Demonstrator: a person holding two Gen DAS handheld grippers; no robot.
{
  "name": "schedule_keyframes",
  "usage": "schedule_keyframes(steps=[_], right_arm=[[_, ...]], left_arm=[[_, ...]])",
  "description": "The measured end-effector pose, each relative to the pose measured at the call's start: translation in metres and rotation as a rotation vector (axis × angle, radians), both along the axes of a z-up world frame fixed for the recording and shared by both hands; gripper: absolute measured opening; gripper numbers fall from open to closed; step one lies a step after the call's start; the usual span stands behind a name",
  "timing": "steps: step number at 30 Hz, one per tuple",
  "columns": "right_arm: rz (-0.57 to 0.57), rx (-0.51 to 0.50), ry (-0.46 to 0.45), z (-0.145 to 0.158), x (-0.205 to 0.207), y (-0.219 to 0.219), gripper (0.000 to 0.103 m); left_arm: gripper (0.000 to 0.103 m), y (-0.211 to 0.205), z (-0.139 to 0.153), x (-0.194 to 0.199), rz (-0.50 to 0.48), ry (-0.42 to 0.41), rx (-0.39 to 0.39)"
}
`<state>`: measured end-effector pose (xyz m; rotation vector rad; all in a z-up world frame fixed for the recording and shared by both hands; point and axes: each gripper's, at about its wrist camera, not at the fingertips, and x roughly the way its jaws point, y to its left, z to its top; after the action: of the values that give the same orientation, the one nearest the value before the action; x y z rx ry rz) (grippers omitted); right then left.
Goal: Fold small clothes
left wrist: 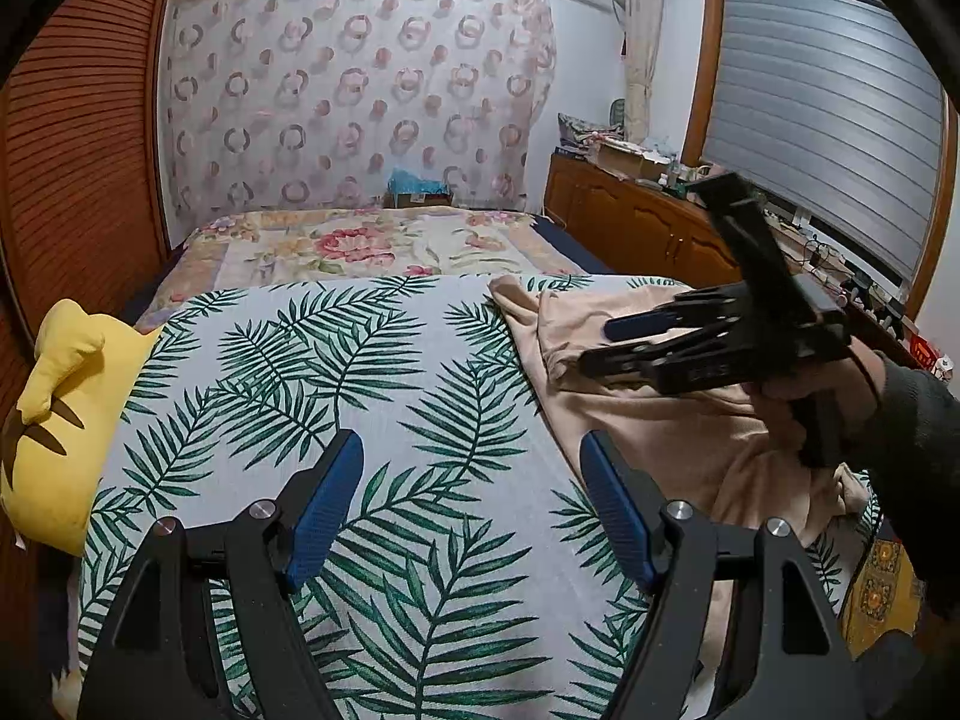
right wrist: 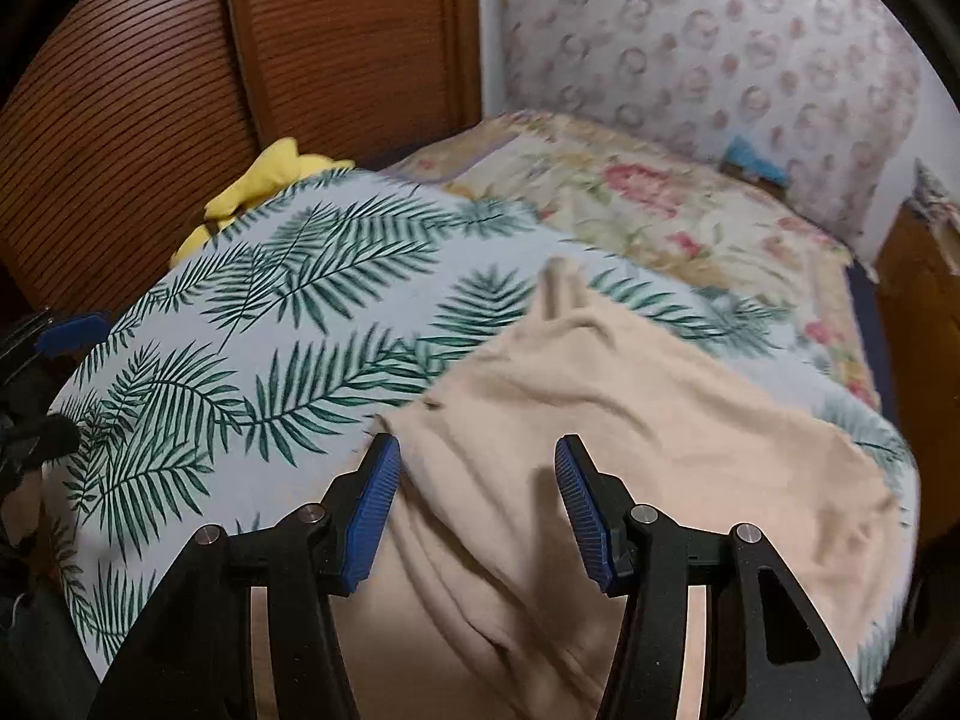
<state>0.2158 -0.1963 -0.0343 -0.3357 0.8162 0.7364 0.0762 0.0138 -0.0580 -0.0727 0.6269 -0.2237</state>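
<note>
The garment (right wrist: 600, 420) is lying crumpled on the right half of the leaf cloth (right wrist: 240, 330), its long axis running from the near edge away toward the far side, a narrow end poking up farthest out. I'm hovering the right gripper (right wrist: 477, 504) directly over its near part, so that hand is the nearer one; its jaws are spread wide and gripping nothing. I'm holding the left gripper (left wrist: 471, 504) over bare cloth, the garment off to its right, jaws equally wide and empty. A yellow cushion (left wrist: 66, 420) is sitting at the left edge.
</note>
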Motion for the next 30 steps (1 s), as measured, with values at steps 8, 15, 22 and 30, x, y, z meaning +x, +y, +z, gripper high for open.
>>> schedule_keyframes(steps=[8,15,22,30], right_arm=[[0.014,-0.060,0.021,-0.019,0.019,0.022,0.056],[0.008,-0.058,-0.007,-0.023,0.020,0.030,0.020],[-0.050,0.069,-0.080,0.012,0.008,-0.006,0.009],[-0.185,0.083,-0.181,0.050,0.013,-0.065,0.008]], left_arm=[[0.076,0.002,-0.004,-0.001,-0.006,0.012,-0.004],[0.076,-0.004,-0.008,0.000,-0.018,0.021,-0.001],[0.076,-0.010,-0.008,-0.001,-0.034,0.023,0.005],[0.076,-0.014,-0.008,-0.003,-0.049,0.022,-0.008]])
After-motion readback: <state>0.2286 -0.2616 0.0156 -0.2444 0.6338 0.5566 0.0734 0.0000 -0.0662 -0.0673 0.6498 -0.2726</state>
